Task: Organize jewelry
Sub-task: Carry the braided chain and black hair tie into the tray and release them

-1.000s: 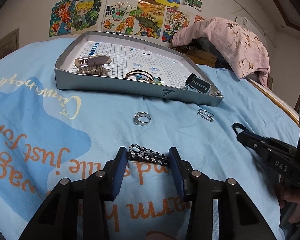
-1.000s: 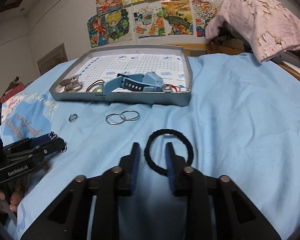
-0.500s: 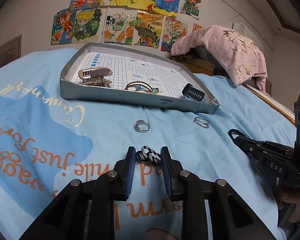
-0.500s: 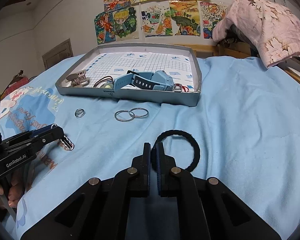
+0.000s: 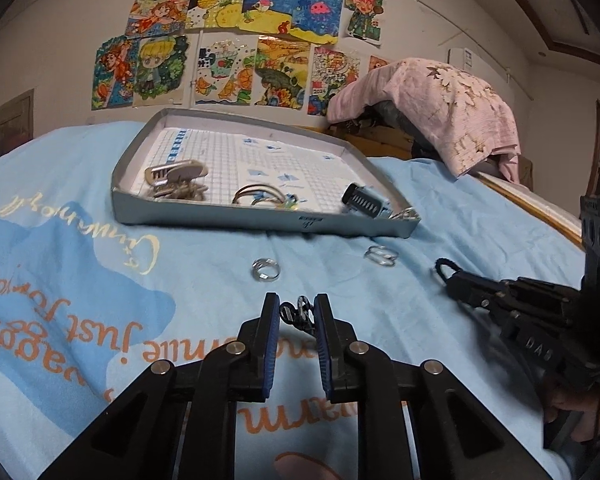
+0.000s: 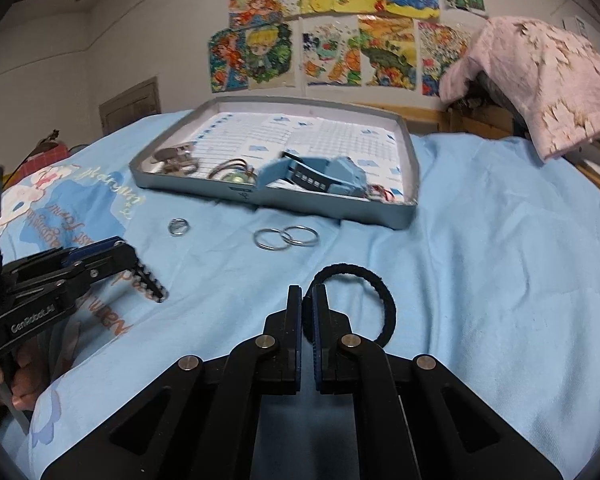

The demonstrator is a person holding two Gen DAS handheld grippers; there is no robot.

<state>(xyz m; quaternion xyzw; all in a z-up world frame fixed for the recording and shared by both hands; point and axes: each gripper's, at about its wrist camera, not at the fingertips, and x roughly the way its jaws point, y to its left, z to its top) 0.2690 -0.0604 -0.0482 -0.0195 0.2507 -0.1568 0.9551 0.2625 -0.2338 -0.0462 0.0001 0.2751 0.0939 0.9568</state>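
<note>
My left gripper [image 5: 296, 312] is shut on a black-and-white chain bracelet [image 5: 298, 315], which hangs from it in the right wrist view [image 6: 151, 282]. My right gripper [image 6: 307, 300] is shut on a black hair tie [image 6: 382, 294], held just above the blue sheet; its loop also shows in the left wrist view [image 5: 443, 268]. The grey tray [image 5: 219, 222] stands further back and holds a hair clip [image 5: 175, 174], thin bracelets [image 5: 255, 194] and a blue watch [image 6: 316, 174]. A silver ring [image 5: 265, 270] and two linked silver rings [image 6: 285, 237] lie on the sheet before the tray.
The blue printed sheet [image 6: 500, 260] covers the whole surface. A pink cloth [image 6: 540, 80] is draped over furniture at the back right, behind a wooden edge [image 5: 532, 200]. Drawings hang on the wall [image 5: 239, 40].
Both grippers have closed: the left on the chain bracelet, the right on the hair tie. Both have since lifted slightly and the tray looks nearer.
</note>
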